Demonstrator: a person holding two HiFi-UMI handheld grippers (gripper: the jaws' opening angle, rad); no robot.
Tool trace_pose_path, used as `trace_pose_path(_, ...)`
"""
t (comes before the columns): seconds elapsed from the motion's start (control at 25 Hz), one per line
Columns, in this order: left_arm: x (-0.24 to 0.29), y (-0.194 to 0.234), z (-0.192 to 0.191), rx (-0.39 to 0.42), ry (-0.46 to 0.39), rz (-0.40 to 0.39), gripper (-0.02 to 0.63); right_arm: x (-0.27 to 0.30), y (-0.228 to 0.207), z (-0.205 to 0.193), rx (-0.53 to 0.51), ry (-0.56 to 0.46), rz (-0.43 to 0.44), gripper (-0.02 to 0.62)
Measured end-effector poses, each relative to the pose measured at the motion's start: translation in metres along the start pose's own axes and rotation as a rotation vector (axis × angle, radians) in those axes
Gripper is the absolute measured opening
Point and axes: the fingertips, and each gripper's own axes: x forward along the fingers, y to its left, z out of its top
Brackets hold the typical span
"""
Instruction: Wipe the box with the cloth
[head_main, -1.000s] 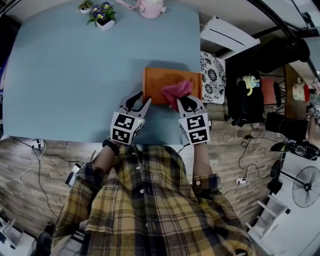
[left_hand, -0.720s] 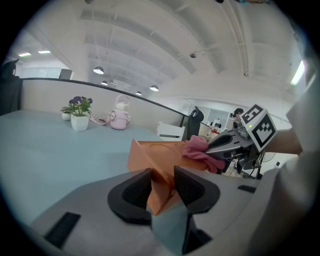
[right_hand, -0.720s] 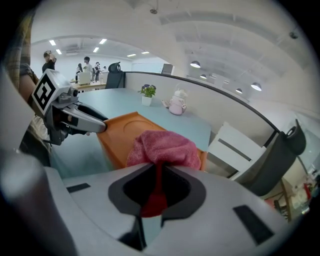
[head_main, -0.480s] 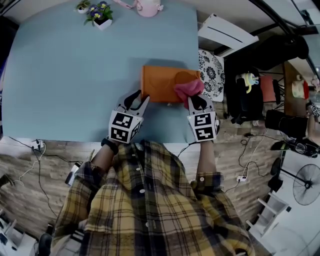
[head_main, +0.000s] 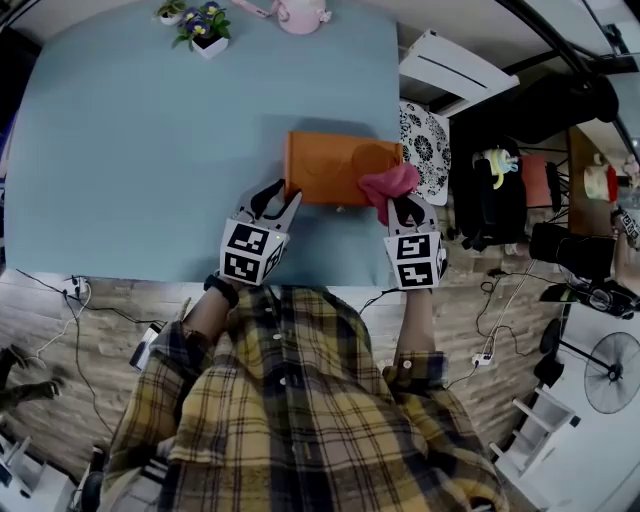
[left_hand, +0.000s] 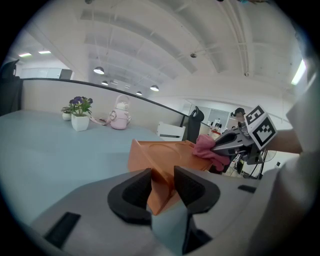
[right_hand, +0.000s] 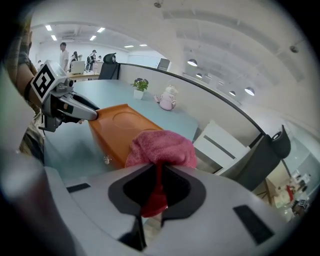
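My right gripper (head_main: 405, 207) has just slid the cloth (head_main: 388, 183) from the middle of the box (head_main: 330, 165) out to its right end; the pink wad now hangs over the near right corner, half off the lid; I judge this stroke across the top is about spent, so the next pass has to come back leftward or drop onto a side face. The box itself has not shifted on the blue table (head_main: 150, 140); my left gripper (head_main: 278, 198) has stayed put, jaws wide but clamped on the near left corner of the box to steady it. The right jaws are pressed together on a fold of the cloth; the rest bunches out in front of them. The head view gives the layout but hides both grips under the marker cubes; the left gripper view shows the orange corner wedged between its pads; the right gripper view shows the red fold pinched and a small latch (right_hand: 106, 159) on the box's front.
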Motion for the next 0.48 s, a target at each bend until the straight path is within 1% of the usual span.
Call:
trace_pose_path(0.12, 0.000, 0.000, 0.000, 0.004, 0.006, 0.006, 0.143, -0.007, -0.013, -0.013, 0.016, 0.048, -0.047, 0.046)
trace_pose_path(0.16, 0.000, 0.000, 0.000, 0.008, 0.009, 0.008, 0.143, -0.008, -0.018, -0.017, 0.026, 0.049, -0.060, 0.046)
trace_pose_path(0.36, 0.001, 0.000, 0.000, 0.040, 0.025, 0.016, 0.143, -0.022, -0.040, -0.029, 0.079, 0.033, -0.119, 0.046)
trace_pose_path(0.48, 0.000, 0.000, 0.001, 0.062, 0.040, 0.019, 0.143, -0.034, -0.050, -0.022, 0.132, -0.024, -0.135, 0.046)
